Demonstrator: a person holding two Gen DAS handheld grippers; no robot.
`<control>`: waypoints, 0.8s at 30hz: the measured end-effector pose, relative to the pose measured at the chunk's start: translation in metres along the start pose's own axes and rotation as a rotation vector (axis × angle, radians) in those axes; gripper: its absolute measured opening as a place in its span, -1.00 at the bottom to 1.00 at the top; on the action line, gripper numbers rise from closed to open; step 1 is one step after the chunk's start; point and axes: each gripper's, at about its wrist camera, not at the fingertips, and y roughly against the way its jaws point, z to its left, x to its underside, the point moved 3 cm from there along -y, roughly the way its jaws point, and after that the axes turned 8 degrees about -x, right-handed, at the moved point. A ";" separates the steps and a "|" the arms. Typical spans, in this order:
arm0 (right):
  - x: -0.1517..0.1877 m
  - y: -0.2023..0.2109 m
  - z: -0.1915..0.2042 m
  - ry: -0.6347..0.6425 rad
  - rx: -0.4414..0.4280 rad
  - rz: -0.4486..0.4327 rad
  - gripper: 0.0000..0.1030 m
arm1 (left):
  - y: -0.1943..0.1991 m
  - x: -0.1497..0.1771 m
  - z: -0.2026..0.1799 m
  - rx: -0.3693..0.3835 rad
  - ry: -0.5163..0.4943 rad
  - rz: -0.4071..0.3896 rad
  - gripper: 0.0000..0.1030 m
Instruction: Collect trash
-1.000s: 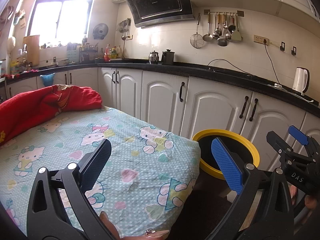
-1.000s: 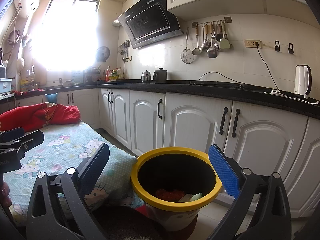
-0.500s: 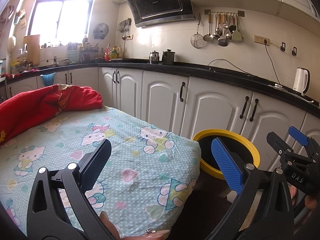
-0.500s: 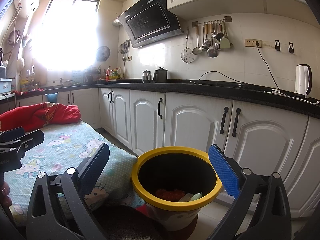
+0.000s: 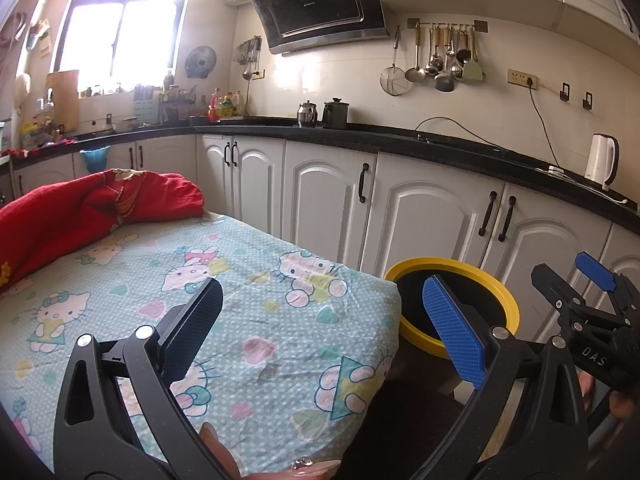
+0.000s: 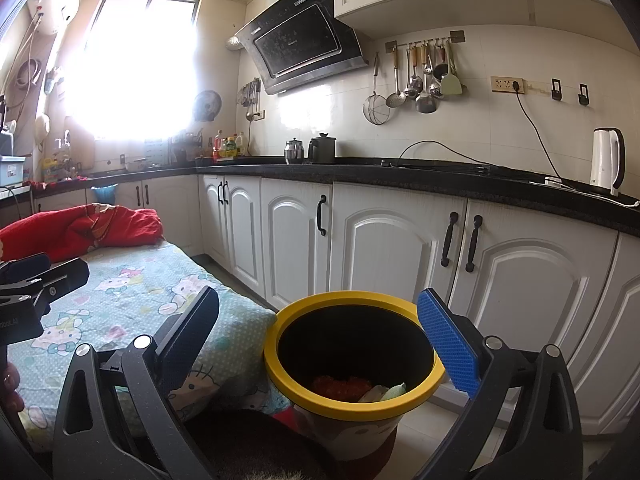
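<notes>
Yellow-rimmed bin (image 6: 354,360) between right gripper's (image 6: 320,330) fingers (image 6: 448,342).

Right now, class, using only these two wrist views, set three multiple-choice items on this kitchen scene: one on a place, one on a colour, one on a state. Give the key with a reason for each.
1. Where does the trash bin stand?
A. On the countertop
B. On the floor beside the covered table
C. Under the window

2. What colour is the bin's rim?
A. Yellow
B. Green
C. White

3. How is the right hand-held gripper?
A. Shut on a wrapper
B. Shut on nothing
C. Open and empty

Key: 1 B, the bin sits low, next to the table's corner, before the cabinets. 2 A, a yellow ring tops the dark interior. 3 C, its fingers stand wide apart with nothing between them; the left hand-held gripper is also open.
</notes>
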 end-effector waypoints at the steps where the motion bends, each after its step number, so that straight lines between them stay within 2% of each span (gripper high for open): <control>1: 0.000 0.000 0.001 0.000 0.000 0.001 0.88 | -0.001 0.001 0.000 0.000 -0.001 0.002 0.79; 13: 0.003 -0.006 0.002 -0.013 -0.004 0.037 0.88 | -0.004 0.002 0.002 -0.008 -0.004 0.028 0.79; 16: -0.002 -0.010 0.009 0.004 -0.038 0.051 0.88 | -0.004 0.001 0.011 -0.003 0.016 0.056 0.79; 20: -0.013 -0.016 0.047 0.024 -0.160 0.080 0.88 | 0.004 0.000 0.055 -0.041 0.108 0.121 0.79; 23: -0.024 -0.025 0.118 0.072 -0.338 0.097 0.88 | 0.019 0.001 0.122 -0.177 0.185 0.147 0.79; 24: -0.027 -0.029 0.144 0.087 -0.403 0.116 0.88 | 0.027 0.003 0.158 -0.257 0.212 0.157 0.79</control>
